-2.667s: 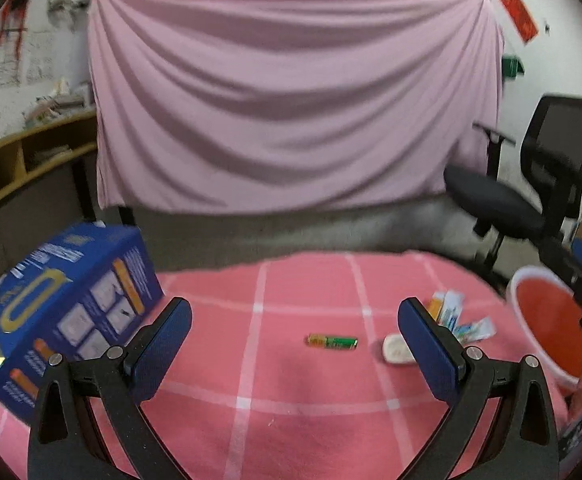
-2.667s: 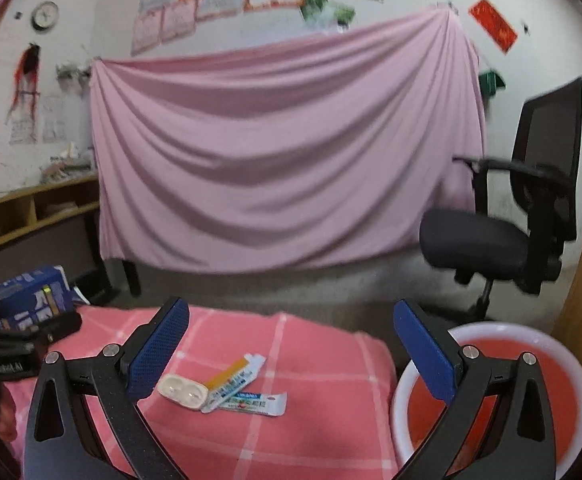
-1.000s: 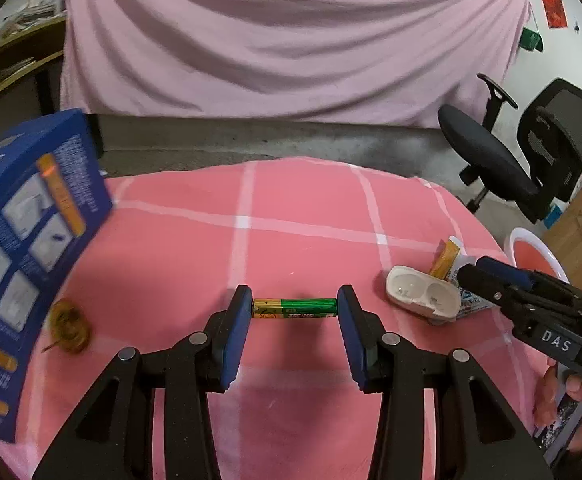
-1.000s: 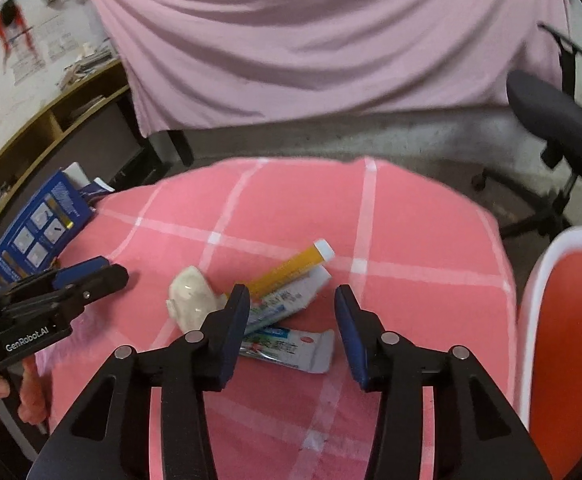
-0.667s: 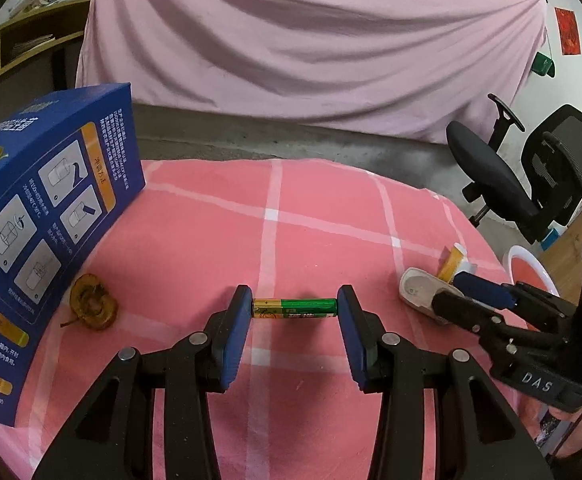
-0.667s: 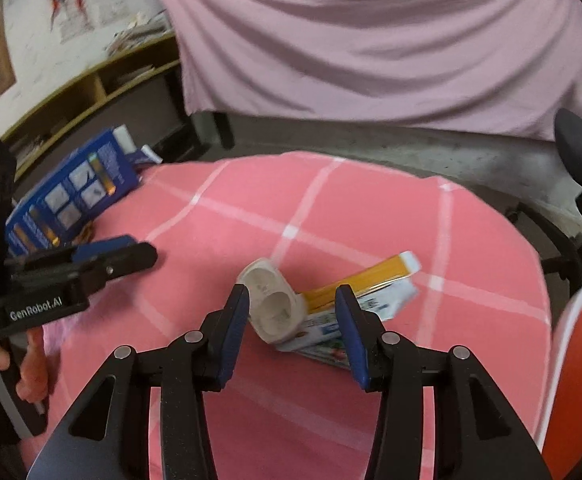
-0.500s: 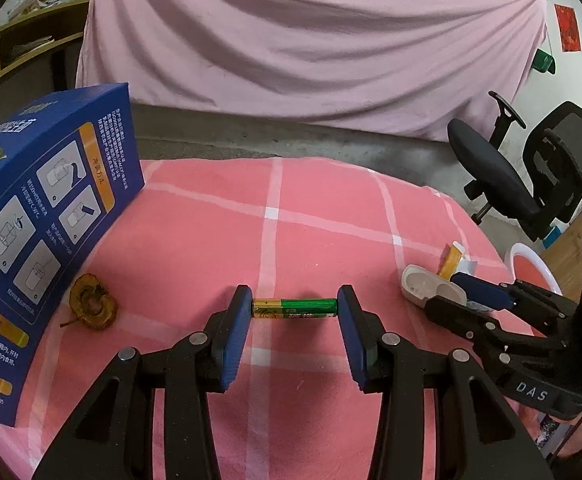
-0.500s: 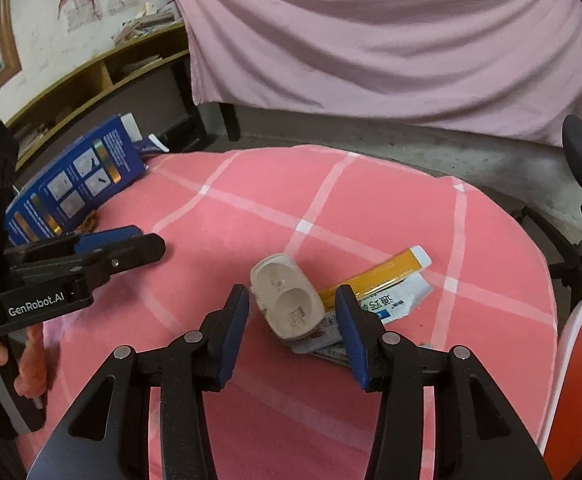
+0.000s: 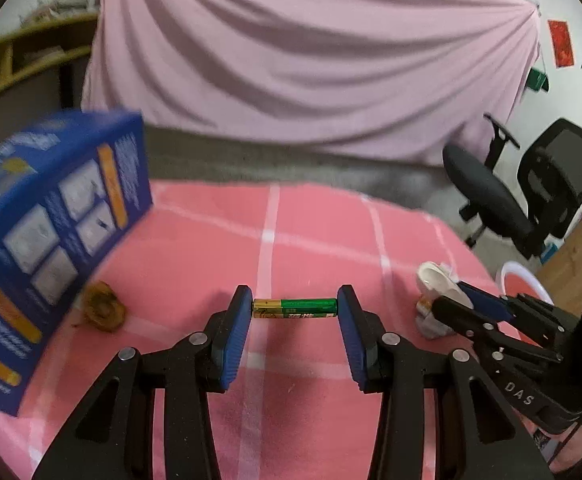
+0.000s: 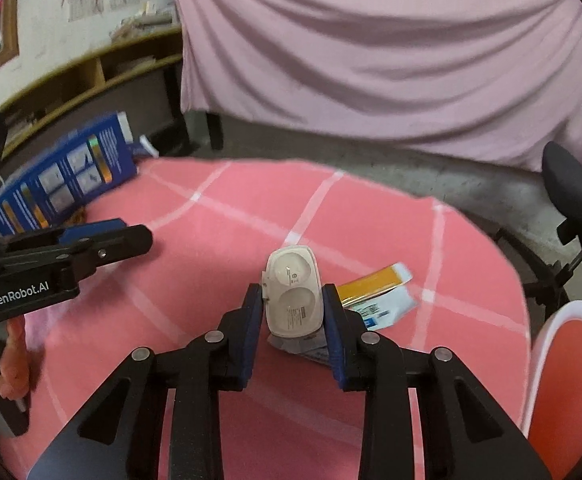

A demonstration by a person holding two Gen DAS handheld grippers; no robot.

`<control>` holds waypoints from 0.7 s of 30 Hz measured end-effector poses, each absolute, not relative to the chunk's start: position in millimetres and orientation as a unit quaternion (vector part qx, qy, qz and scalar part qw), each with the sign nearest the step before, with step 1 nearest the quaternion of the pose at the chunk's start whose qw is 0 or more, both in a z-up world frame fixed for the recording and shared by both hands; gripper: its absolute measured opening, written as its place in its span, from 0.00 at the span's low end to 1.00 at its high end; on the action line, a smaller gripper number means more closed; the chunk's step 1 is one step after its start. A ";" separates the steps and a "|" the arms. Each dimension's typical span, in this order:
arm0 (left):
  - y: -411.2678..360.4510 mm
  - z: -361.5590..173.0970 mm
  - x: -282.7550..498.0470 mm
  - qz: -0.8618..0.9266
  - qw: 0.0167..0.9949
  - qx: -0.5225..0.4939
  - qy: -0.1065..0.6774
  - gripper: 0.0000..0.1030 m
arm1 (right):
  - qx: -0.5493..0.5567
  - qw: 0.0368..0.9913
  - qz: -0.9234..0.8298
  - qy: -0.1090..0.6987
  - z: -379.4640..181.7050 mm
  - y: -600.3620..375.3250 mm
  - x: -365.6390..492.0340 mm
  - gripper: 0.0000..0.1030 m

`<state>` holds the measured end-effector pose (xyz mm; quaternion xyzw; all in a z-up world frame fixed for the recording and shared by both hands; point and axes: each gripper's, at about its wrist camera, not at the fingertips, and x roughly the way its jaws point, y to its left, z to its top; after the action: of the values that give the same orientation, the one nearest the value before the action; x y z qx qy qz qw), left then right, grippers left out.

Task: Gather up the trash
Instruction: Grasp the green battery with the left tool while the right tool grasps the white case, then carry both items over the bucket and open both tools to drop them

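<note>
Both grippers have come down from their high, wide-open pose over the pink checked bench (image 9: pixel 371 240) and each now has something pinched and lifted. Since half a second ago the white plastic case (image 10: pixel 294 294) has tipped from lying angled among the wrappers to standing nearly upright, its rounded end pointing away from the camera.

At the left gripper (image 9: pixel 295 312) the fingers are closed on the ends of a green and gold battery (image 9: pixel 295 308). Its long axis runs straight across from pad to pad, so it is held end to end, which I would call a slippery grip if the wrist rolls. It appears to hang just above the cloth, casting a faint shadow.

On the right gripper (image 10: pixel 293 312) the fingers clamp the case by its long sides, with most of the case sticking out forward beyond the tips. Just beyond it, still flat on the bench, lie an orange-striped sachet (image 10: pixel 375 282) and a blue and white sachet (image 10: pixel 383 310).

What the next move turns on is the red basin with a white rim (image 10: pixel 547 344), low off the bench's right edge. It sits right beside the right gripper and well away from the left, so the case likely goes first, while the battery must cross the bench.

A blue box (image 9: pixel 51 224) and a brown scrap (image 9: pixel 103 312) remain at the left.
</note>
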<state>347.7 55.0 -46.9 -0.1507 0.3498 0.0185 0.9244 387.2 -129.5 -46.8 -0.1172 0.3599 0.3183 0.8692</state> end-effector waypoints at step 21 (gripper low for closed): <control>-60.9 37.2 252.8 0.026 0.997 -0.070 0.032 0.37 | -0.052 0.984 0.169 -0.015 37.9 -249.4 292.6 0.26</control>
<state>252.8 -60.9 37.2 -0.0697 0.0316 0.0263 0.9967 292.6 -249.4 37.9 -0.0522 -0.0149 0.1693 0.9841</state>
